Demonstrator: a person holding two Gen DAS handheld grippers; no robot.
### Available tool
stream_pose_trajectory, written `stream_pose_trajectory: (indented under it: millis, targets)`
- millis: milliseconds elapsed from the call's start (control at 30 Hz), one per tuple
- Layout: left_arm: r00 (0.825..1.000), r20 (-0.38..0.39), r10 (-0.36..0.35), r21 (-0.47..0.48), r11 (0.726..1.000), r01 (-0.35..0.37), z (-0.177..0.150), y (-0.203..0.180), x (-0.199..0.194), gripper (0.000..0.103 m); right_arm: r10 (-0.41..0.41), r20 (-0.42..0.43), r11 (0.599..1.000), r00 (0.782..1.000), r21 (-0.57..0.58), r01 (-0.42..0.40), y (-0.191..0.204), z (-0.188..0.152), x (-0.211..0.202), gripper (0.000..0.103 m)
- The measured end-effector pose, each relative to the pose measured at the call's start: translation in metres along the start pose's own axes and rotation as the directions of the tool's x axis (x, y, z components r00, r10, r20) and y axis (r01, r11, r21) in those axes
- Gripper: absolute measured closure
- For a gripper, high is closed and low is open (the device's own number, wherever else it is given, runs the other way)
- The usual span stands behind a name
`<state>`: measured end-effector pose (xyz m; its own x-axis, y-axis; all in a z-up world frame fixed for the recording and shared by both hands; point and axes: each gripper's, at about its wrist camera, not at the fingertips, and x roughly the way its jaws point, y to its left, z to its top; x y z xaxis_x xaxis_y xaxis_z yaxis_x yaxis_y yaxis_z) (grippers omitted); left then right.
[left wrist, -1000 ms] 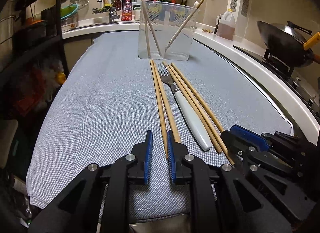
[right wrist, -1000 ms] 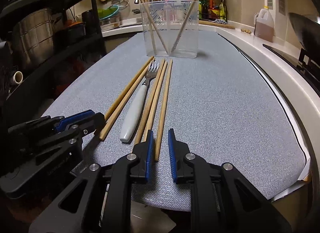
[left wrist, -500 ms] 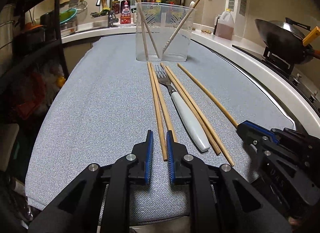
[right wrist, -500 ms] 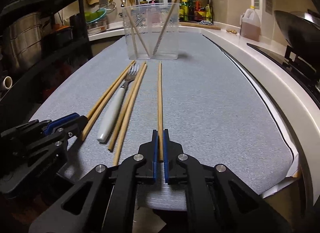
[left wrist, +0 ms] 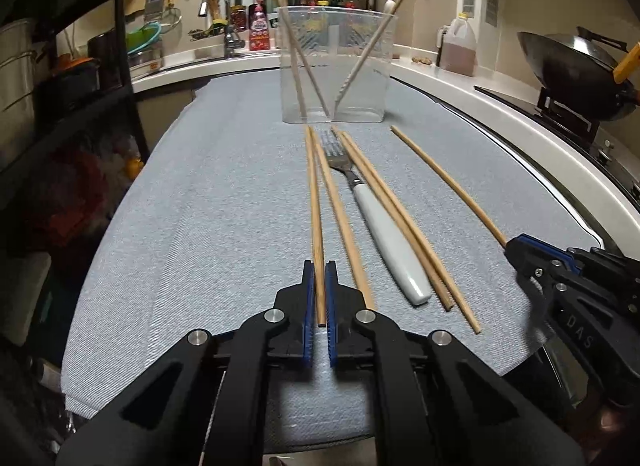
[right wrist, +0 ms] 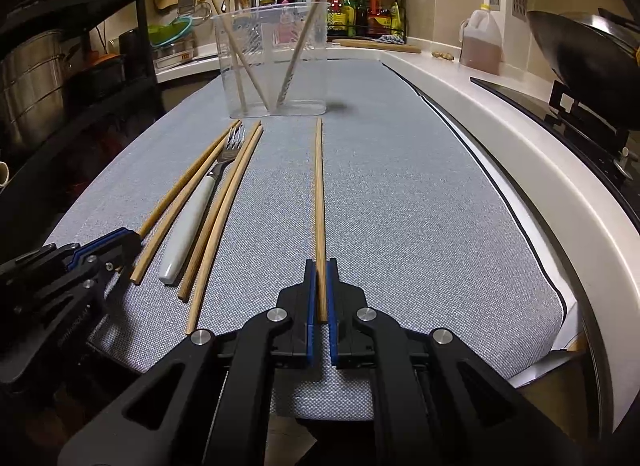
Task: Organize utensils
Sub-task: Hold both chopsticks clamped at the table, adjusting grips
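Three loose chopsticks [left wrist: 348, 225] beside white-handled fork [left wrist: 384, 234].

2 black claws [left wrist: 319, 282] with blue ribbed pads, silver screw heads

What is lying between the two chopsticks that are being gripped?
In the left wrist view, one loose chopstick, the white-handled fork and two more chopsticks lie on the grey mat between them.
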<state>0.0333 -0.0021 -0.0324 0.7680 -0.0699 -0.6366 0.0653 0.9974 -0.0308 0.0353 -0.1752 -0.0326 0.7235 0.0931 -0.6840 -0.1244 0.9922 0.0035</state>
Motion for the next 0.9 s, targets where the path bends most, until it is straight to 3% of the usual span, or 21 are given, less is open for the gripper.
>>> stream_pose_trajectory:
  millis: [167,900]
  targets:
    - [1.0,-0.017,0.015,-0.07,0.997,-0.016,-0.002,0.017,-0.01,0.098,-0.012,-0.002,1.0,1.0,0.004,0.012,-0.001,0.002,-0.002,0.097]
    - [0.999,0.024,0.045,-0.03,0.999,-0.045,-0.004,0.01,-0.005,0.097,-0.006,-0.004,1.0,1.0,0.01,0.006,-0.004,0.001,0.003,0.098]
